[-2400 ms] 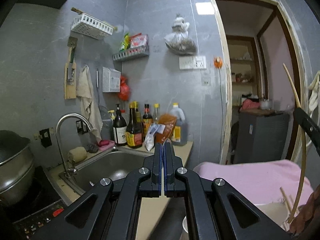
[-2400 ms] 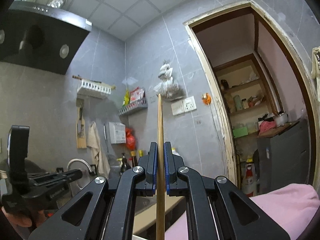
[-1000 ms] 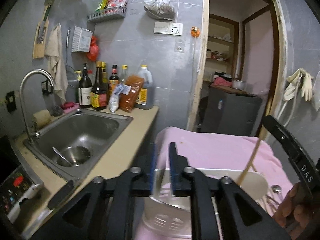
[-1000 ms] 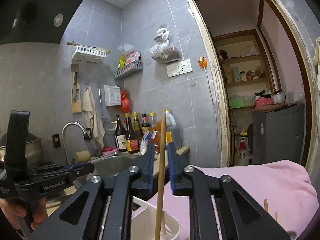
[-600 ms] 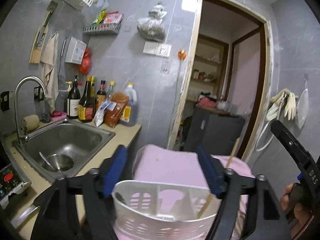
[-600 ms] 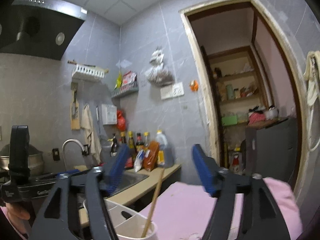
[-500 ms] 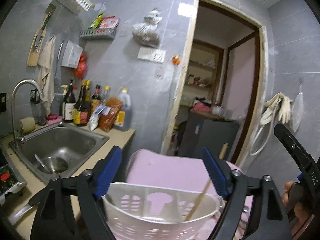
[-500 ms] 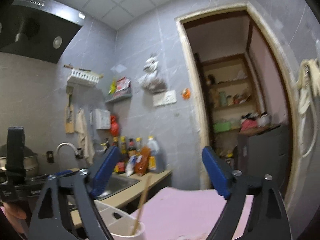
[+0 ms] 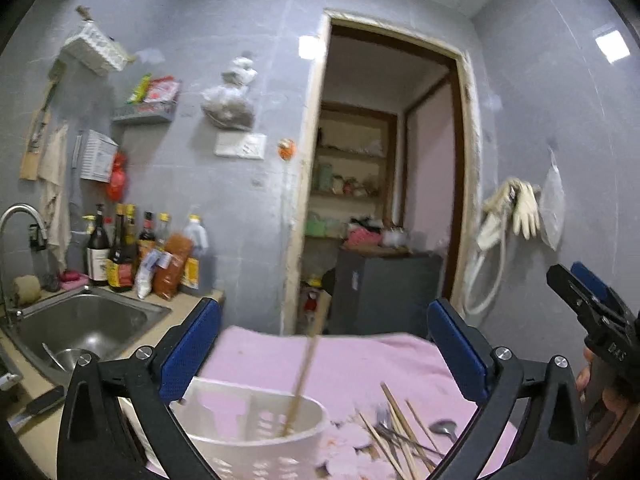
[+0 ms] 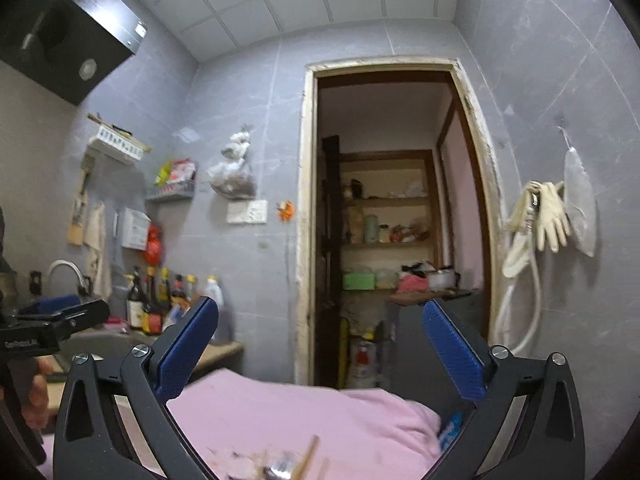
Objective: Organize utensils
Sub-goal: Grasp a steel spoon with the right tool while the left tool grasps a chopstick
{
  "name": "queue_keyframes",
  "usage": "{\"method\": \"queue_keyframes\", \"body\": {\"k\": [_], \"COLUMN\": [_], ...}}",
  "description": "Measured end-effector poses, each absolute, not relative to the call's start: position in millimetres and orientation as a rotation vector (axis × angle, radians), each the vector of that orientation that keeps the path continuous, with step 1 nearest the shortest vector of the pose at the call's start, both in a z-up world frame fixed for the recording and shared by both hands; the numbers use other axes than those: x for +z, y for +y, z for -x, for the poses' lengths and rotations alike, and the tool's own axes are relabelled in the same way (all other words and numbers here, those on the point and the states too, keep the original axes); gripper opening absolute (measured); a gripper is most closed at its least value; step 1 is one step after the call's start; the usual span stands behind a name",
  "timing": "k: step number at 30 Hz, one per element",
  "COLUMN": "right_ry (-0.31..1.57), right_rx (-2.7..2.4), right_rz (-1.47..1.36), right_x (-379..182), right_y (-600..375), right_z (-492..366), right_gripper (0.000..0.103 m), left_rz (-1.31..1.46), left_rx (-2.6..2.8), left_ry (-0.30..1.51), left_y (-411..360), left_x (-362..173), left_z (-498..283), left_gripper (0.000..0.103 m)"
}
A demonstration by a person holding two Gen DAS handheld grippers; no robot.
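A white slotted utensil holder (image 9: 248, 436) stands on the pink cloth (image 9: 360, 364), low in the left wrist view. One wooden chopstick (image 9: 302, 376) leans upright inside it. Several loose chopsticks (image 9: 394, 428) and a metal spoon (image 9: 444, 427) lie on the cloth to its right. My left gripper (image 9: 324, 344) is open and empty, its jaws wide on either side of the holder. My right gripper (image 10: 320, 344) is open and empty above the cloth (image 10: 304, 420); a blurred chopstick tip (image 10: 308, 456) and spoon (image 10: 278, 470) show at the bottom edge.
A steel sink (image 9: 80, 328) with tap and a row of sauce bottles (image 9: 132, 252) lie to the left on the counter. A doorway (image 9: 380, 208) opens behind the cloth. Rubber gloves (image 9: 512, 212) hang on the right wall. A range hood (image 10: 60, 28) hangs upper left.
My right gripper opened and let the chopstick go into the holder, then drew back to the right. My left gripper opened wide and rose a little from the holder.
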State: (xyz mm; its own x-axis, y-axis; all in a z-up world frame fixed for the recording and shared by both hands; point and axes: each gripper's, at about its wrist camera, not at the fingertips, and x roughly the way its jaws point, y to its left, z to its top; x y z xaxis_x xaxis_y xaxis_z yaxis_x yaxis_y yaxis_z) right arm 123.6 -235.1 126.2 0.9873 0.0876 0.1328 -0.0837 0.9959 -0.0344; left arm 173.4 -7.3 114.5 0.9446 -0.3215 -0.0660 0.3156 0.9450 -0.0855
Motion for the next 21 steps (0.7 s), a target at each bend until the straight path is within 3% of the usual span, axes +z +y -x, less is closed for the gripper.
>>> {"method": "queue_keyframes", "body": {"k": [11, 14, 17, 21], "right_ry": [0.103, 0.184, 0.27, 0.395], "right_rx": [0.039, 0.051, 0.072, 0.111], "right_rz": [0.033, 0.004, -0.017, -0.04], "right_x": [83.0, 70.9, 60.0, 45.5], "right_y": [-288.1, -298.5, -305.2, -307.6], "right_z": [-139.9, -149.7, -161.3, -180.0], "right_gripper": [0.103, 0.097, 0.089, 0.076], "left_rz": [-0.067, -0.1, -0.136, -0.169], "left_rx": [-0.41, -0.424, -0.443, -0.466], "left_ry": [0.335, 0.405, 0.483, 0.614], "left_y": [-79.0, -93.3, -106.8, -119.2], "left_x": [55.7, 36.1, 17.7, -5.0], "left_z": [-197.5, -200.2, -204.8, -220.8], "left_gripper": [0.101, 0.1, 0.089, 0.058]}}
